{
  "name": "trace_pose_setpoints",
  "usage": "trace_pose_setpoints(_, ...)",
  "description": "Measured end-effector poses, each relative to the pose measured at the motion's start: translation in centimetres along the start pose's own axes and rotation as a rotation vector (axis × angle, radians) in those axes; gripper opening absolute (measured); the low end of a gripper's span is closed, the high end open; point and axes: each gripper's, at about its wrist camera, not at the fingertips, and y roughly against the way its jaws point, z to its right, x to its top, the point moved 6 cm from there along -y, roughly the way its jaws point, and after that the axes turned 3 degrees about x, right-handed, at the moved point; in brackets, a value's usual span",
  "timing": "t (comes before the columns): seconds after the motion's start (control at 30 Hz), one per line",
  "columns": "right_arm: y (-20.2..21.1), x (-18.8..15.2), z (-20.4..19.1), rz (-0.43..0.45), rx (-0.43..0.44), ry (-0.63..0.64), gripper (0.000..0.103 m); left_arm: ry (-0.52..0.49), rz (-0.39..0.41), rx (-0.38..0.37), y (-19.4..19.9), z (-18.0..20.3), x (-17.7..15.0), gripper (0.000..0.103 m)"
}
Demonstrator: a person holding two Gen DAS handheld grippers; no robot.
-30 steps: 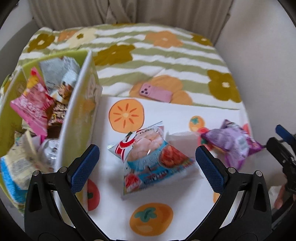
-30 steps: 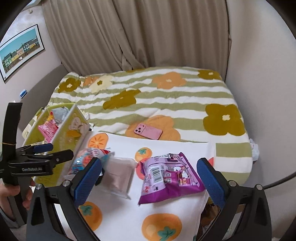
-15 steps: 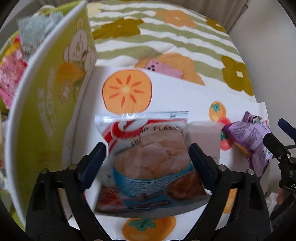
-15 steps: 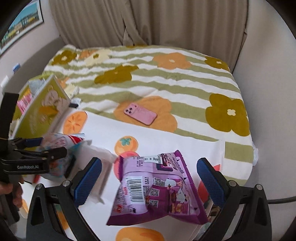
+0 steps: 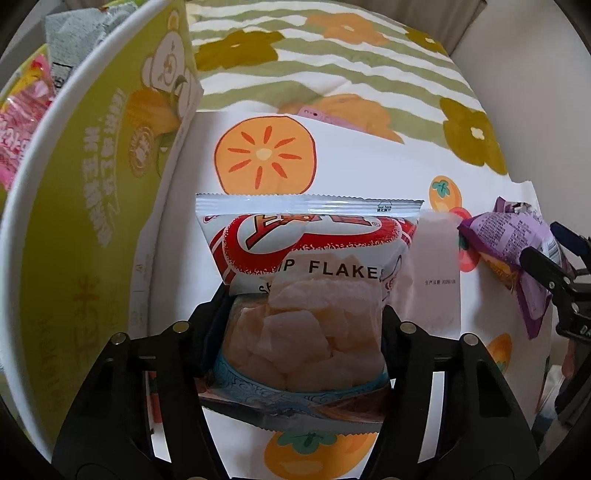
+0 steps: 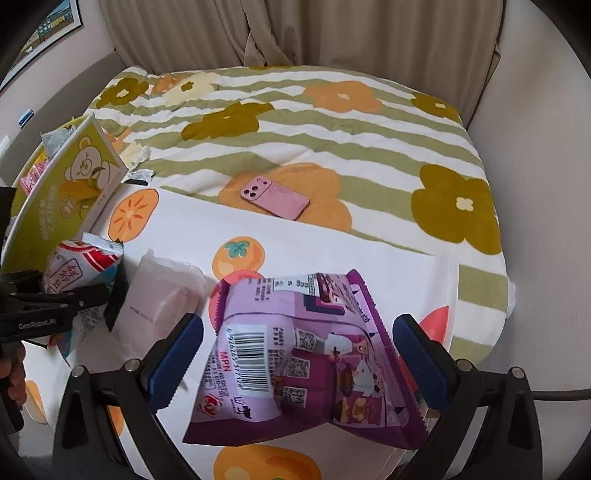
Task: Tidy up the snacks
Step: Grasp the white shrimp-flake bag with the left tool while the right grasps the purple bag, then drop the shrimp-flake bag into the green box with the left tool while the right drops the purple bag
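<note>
My left fingers (image 5: 218, 310) are mostly hidden behind the shrimp flakes bag (image 5: 306, 295), so I can't see the pads. The bag covers part of the pale packet (image 5: 432, 273). The pink phone (image 5: 325, 119) shows only as a sliver past the white sheet (image 5: 369, 166); the green box (image 5: 92, 166) runs off the left edge.

A home bedroom: flowered quilt (image 6: 295, 122), curtains (image 6: 295, 33), framed picture (image 6: 48, 22).
</note>
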Motion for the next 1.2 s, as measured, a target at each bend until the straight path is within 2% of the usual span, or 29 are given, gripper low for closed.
trace_pose_setpoints(0.37,-1.2,-1.0,-0.5,-0.038,0.007,0.018,0.1,-0.058,0.071,0.023,3.7,0.5,-0.1,0.06)
trace_pose_setpoints(0.43,-1.2,-1.1,-0.5,-0.038,0.007,0.016,0.091,-0.071,0.088,0.035,4.3,0.7,-0.1,0.06)
trace_pose_setpoints(0.57,-1.2,-1.4,-0.6,-0.038,0.003,0.032,0.086,-0.089,0.11,0.049,5.5,1.1,-0.5,0.06)
trace_pose_setpoints(0.67,-0.7,-1.7,-0.8,-0.026,0.002,0.043,0.078,-0.1,0.122,0.052,6.4,1.5,-0.9,0.06)
trace_pose_setpoints(0.73,-0.2,-1.9,-0.7,-0.009,0.011,0.028,0.074,-0.111,0.13,0.052,6.9,1.9,-1.1,0.06)
trace_pose_setpoints(0.93,2.8,-2.2,-0.2,0.055,0.033,-0.028,0.073,-0.136,0.179,0.035,9.7,3.5,-1.7,0.06)
trace_pose_setpoints(1.2,9.3,-0.6,-2.2,0.166,0.038,0.016,0.073,-0.106,0.264,-0.02,14.8,3.8,-1.4,0.06)
